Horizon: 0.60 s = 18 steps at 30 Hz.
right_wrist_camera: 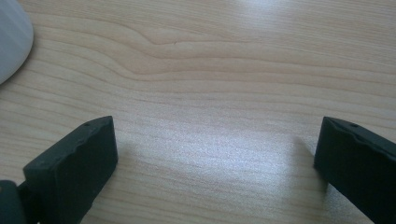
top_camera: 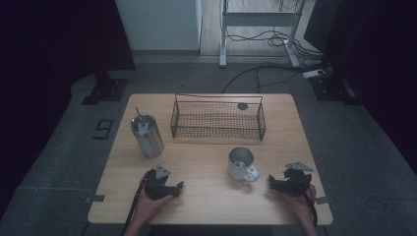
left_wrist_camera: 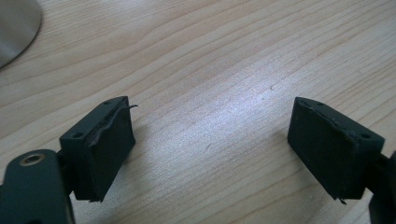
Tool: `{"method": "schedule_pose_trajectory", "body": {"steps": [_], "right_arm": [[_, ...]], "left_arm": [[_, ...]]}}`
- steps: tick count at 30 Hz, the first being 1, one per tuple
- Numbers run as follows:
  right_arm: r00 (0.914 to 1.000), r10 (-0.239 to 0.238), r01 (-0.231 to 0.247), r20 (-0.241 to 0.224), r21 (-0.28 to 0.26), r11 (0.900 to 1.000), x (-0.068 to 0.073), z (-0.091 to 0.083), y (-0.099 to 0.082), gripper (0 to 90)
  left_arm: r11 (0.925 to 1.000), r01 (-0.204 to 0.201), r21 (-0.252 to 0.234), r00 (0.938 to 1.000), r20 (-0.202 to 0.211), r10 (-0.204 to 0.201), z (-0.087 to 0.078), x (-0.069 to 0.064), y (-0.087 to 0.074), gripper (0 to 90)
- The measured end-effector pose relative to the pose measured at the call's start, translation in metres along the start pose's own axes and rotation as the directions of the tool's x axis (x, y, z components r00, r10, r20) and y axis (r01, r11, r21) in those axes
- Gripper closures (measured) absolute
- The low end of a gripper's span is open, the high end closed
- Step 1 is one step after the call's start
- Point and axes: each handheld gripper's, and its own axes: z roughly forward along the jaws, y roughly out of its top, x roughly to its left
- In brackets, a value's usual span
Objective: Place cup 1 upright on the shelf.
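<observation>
My left gripper (top_camera: 178, 188) rests on the wooden table (top_camera: 206, 196) near its front left, held by a hand. Its jaws stand open over bare wood (left_wrist_camera: 212, 116). Held the same way at the front right, my right gripper (top_camera: 271, 183) is also open with nothing between its jaws (right_wrist_camera: 217, 135). A steel tumbler (top_camera: 147, 136) with a straw stands behind the left gripper, and its edge (left_wrist_camera: 14, 23) shows in the left gripper view. A metal mug (top_camera: 241, 163) with a handle stands just left of the right gripper; its pale side (right_wrist_camera: 11, 42) shows in the right gripper view.
A black wire basket (top_camera: 218, 119) stands at the back middle of the table, with a dark round spot (top_camera: 242, 105) at its far right corner. Past the table, cables (top_camera: 275, 69) run over the floor beside a desk frame (top_camera: 258, 29).
</observation>
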Motion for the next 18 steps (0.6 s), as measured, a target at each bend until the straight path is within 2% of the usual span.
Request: {"method": "schedule_pose_trajectory", "body": {"steps": [11,18], "right_arm": [[1.0,-0.002,0.002,-0.003,0.001,1.0,-0.002,-0.0022,-0.0022,0.0],[0.9998,0.014,-0.014,0.013,0.0,0.9999,-0.0002,-0.0013,-0.0012,0.0]], "left_arm": [[1.0,-0.001,0.001,1.0,0.001,0.001,0.0,-0.0001,0.0,14.4],[0.9999,-0.014,0.003,0.9998,0.011,0.014,0.0002,-0.0006,0.0002,13.1]]}}
